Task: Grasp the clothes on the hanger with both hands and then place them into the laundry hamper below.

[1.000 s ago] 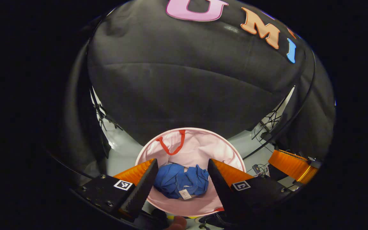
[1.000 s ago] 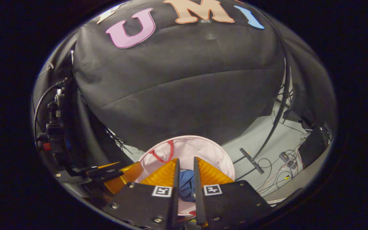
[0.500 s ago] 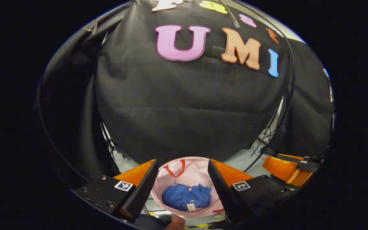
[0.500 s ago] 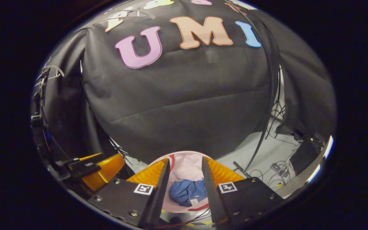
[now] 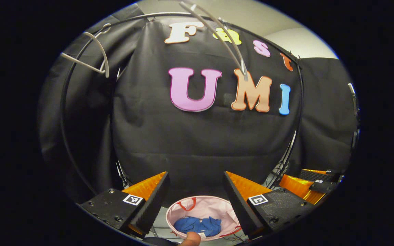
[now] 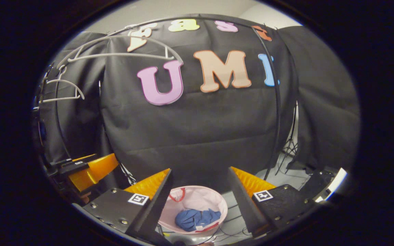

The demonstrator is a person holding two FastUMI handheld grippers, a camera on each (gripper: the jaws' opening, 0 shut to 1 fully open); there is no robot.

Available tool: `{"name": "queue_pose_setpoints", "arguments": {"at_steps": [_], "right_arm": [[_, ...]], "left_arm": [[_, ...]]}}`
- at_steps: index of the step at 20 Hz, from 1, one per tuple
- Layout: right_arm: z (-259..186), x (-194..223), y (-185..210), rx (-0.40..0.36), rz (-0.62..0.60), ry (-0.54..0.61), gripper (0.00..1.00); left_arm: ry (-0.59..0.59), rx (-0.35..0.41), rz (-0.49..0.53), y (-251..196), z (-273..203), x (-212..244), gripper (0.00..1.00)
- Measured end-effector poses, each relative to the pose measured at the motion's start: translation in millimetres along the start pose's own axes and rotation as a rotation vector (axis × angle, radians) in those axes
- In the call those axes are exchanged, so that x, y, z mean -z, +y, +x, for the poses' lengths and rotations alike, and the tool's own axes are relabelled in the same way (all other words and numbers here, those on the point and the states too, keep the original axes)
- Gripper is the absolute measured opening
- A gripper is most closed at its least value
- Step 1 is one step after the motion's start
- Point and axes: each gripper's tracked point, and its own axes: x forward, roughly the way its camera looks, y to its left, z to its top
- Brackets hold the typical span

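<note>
A blue garment (image 5: 197, 226) (image 6: 197, 218) lies crumpled in the round pink laundry hamper (image 5: 214, 209) (image 6: 204, 196) on the floor below. My left gripper (image 5: 195, 196) is open and holds nothing, high above the hamper. My right gripper (image 6: 198, 194) is open too, with nothing between its fingers. Bare white hangers (image 5: 96, 51) (image 6: 125, 51) hang from the curved black rail near the top. The right gripper's orange finger (image 5: 306, 181) shows at the right of the left gripper view, and the left gripper's orange finger (image 6: 92, 169) at the left of the right gripper view.
The hamper has red handles (image 5: 187, 206). Stand legs and cables (image 6: 287, 157) run over the grey floor at the right. A person's fingertip (image 5: 190, 238) shows at the bottom edge of the left gripper view.
Both grippers have risen well above the hamper, which now looks smaller and lower. The right gripper went from nearly shut to wide open. The hangers have come into view at the top.
</note>
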Motion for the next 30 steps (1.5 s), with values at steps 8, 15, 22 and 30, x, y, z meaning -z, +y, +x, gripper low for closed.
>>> {"name": "queue_pose_setpoints", "arguments": {"at_steps": [8,15,22,30], "right_arm": [[-84.4,-98.1,13.4,-0.062,-0.051,-0.249,0.99],[-148.6,-152.9,-19.7,-0.189,0.052,-0.431,0.98],[-152.4,-141.6,-95.6,-0.058,0.019,-0.484,1.00],[-137.3,-115.6,-74.4,-0.067,-0.081,-0.419,0.99]], "left_arm": [[-0.225,-0.002,-0.020,5.5,-47.4,-106.7,0.93],[-0.364,-0.061,0.062,-4.2,-103.4,-158.6,0.92],[-0.409,-0.088,0.083,-29.6,-120.8,-148.5,0.92],[-0.213,-0.088,0.145,-46.5,-78.0,-85.3,0.92]]}}
